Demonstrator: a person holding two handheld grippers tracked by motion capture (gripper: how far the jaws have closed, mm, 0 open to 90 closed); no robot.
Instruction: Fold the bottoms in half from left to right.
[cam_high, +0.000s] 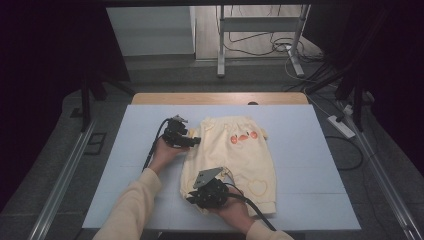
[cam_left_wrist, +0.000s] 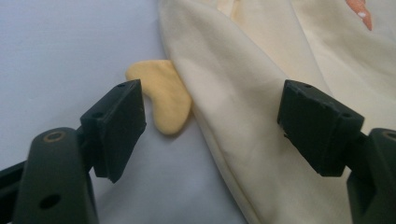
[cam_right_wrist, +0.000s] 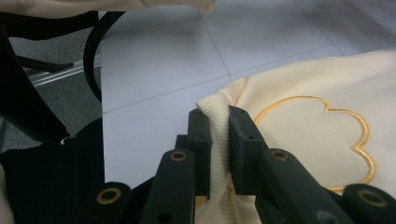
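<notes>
The right gripper clamps the cream garment's ribbed hem; the left gripper's wide jaws straddle the garment's edge.

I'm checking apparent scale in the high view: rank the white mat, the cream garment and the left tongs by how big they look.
1. white mat
2. cream garment
3. left tongs

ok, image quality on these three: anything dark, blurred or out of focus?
High view: the room's edges are near black, the lit mat and garment clear. Left gripper view: jaws sharp, garment's far part soft. Right gripper view: ribbed cuff crisp, the black mass at lower left dark, without detail.
</notes>
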